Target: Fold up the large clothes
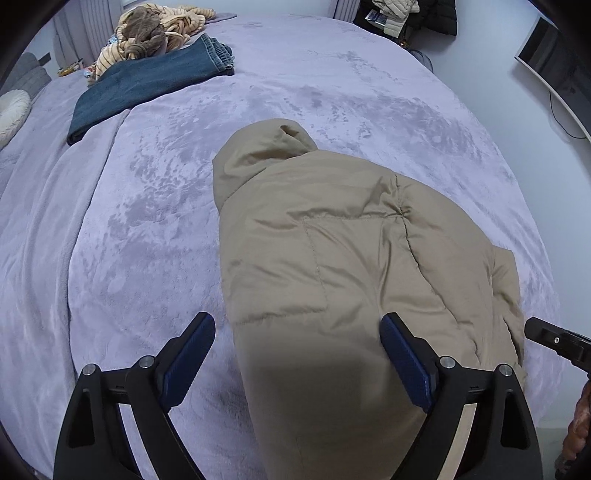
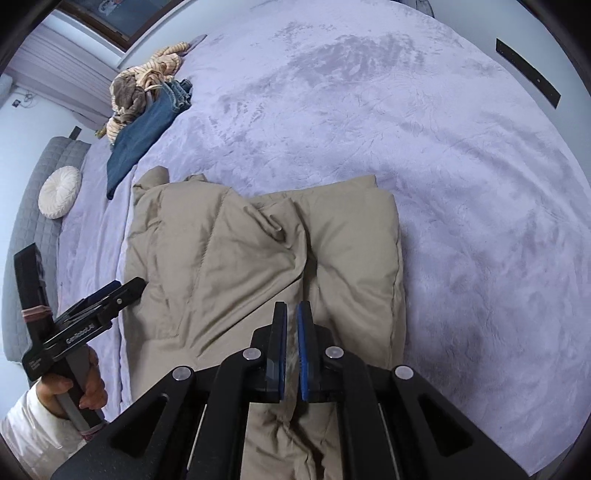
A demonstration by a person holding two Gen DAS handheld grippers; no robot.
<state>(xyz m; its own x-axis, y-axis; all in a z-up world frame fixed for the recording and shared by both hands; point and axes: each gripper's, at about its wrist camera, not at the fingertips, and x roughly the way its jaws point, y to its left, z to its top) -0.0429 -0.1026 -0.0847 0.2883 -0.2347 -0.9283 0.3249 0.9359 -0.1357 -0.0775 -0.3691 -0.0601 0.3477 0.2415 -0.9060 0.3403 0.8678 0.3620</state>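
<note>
A beige padded jacket (image 1: 332,258) lies partly folded on the lilac bed cover (image 1: 129,221); it also shows in the right wrist view (image 2: 258,266). My left gripper (image 1: 297,328) is open, its fingers spread wide over the jacket's near end, gripping nothing. It also shows at the left of the right wrist view (image 2: 122,288). My right gripper (image 2: 291,317) is nearly shut, its blue pads pinching a fold of the jacket's near part. The right gripper's tip shows at the right edge of the left wrist view (image 1: 532,328).
Folded blue jeans (image 1: 147,85) lie at the far left of the bed beside a heap of striped and brown clothes (image 1: 147,33). A round white cushion (image 2: 59,192) rests against the grey headboard (image 2: 29,236). Dark clothes (image 1: 406,14) hang beyond the bed.
</note>
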